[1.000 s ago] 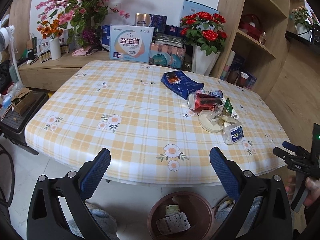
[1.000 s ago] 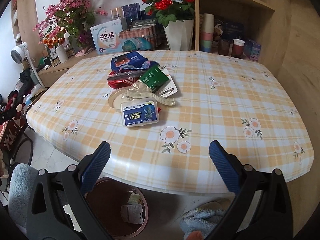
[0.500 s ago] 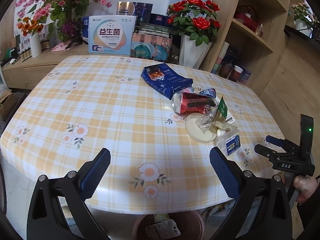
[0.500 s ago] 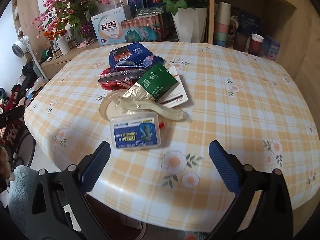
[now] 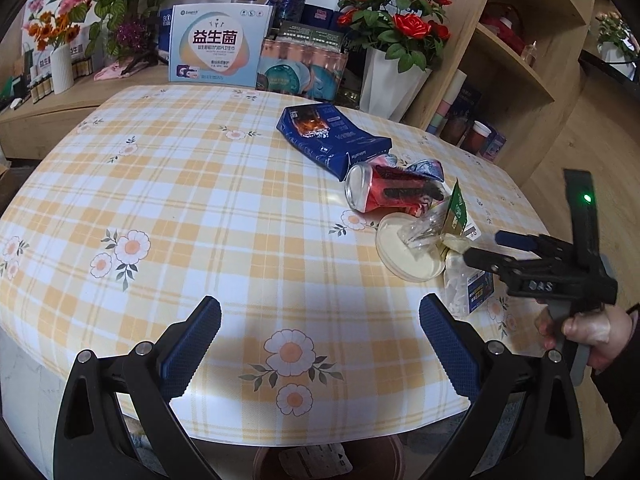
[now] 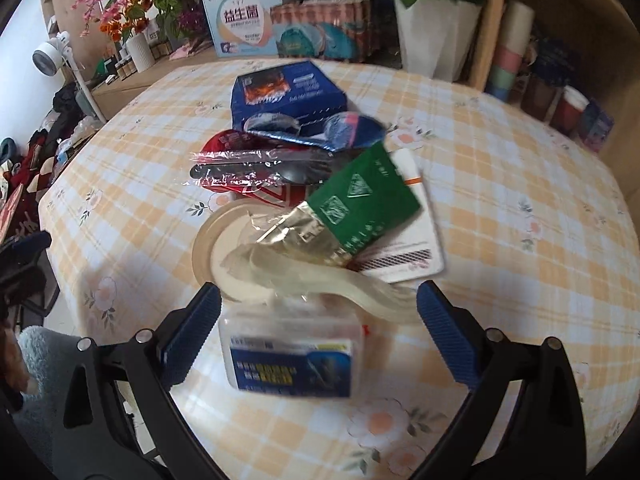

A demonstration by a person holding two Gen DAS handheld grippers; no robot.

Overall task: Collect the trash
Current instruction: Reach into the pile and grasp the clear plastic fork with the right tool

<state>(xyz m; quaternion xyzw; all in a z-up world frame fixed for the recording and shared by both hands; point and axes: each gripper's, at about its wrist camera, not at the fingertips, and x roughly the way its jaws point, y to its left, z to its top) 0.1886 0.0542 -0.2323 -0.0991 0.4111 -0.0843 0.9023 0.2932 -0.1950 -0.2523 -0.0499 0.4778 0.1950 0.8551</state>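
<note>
Clear plastic box (image 6: 290,354) sits between the spread fingers of the right gripper (image 6: 318,320); centre, then squeeze. Left gripper (image 5: 320,332) gapes, idle.

Glossy wrappers and plastic litter on a smooth checked cloth over the worktop (image 5: 168,184).

The cloth looks wipe-clean, with a faint sheen. A red metal can (image 5: 384,194) is shiny and dented; beside it a blue carton (image 5: 332,136) of coated card. A green foil sachet (image 6: 360,204) shows a crinkled silver lining. A clear plastic box (image 6: 290,354) carries a glossy blue paper label. A cream plastic lid (image 5: 408,254) looks matt. Both grippers' fingers (image 5: 192,344) wear blue, finely textured rubber pads on matt black plastic frames. The shelving (image 5: 516,80) is matt pale wood.
</note>
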